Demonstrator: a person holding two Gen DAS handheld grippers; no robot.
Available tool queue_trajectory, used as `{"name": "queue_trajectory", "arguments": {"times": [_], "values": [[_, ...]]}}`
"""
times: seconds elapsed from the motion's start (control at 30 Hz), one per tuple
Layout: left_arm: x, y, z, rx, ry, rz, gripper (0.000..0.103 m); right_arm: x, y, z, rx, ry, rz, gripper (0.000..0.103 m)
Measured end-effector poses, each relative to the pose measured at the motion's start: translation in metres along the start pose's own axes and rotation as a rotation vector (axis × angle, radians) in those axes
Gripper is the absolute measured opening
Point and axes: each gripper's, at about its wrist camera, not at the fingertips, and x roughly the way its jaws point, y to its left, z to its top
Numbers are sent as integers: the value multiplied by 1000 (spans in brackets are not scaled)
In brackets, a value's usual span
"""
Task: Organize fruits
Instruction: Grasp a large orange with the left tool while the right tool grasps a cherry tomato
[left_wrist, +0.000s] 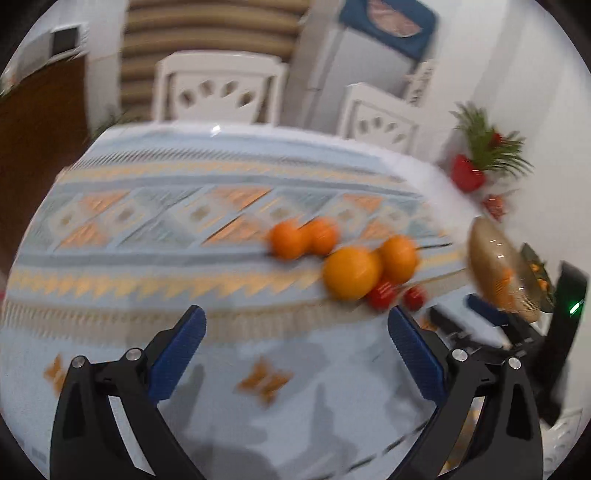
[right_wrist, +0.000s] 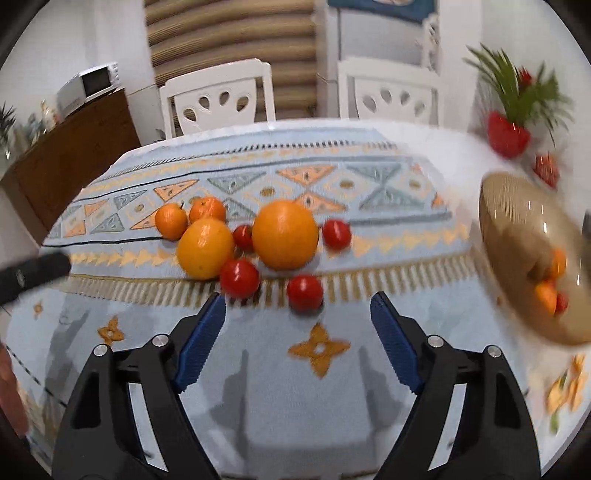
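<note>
Right tool (right_wrist: 297, 314) gapes over bare tablecloth (right_wrist: 258, 387) before tomato (right_wrist: 304, 292).

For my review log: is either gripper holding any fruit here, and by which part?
Nothing is held: left gripper and right gripper both stand open above the tablecloth.

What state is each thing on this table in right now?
Left tool: open, empty.
Right tool: open, empty.
Big oranges: loose on the cloth.
Tomatoes: loose on the cloth.
Small oranges: loose on the cloth.
Bowl: holds a few fruits.
</note>
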Motion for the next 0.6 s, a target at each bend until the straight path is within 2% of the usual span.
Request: {"name": "queue_trajectory", "arguments": {"times": [0.1, 0.2, 0.27, 0.3, 0.4, 0.5, 0.6], "values": [[29, -20, 17, 45, -59, -15, 98, 20, -12, 1, 3, -13, 25, 71], [69, -21, 19, 10, 6, -62, 92, 35, -24, -3, 58, 26, 87, 67], [84, -15, 15, -49, 26, -130, 88, 30, -23, -3, 46, 0, 109, 69], [86, -12, 14, -67, 22, -154, 88, 29, -20, -3, 30, -9, 114, 73], [85, -11, 7, -72, -13, -196, 88, 34, -12, -5, -5, 9, 103, 73], [89, -18, 3, -11, -15, -172, 89, 39, -10, -3, -11, 26, 87, 72], [96, -19, 4, -17, 12, -183, 89, 47, -11, -2, 1, 54, 69, 67]]}}
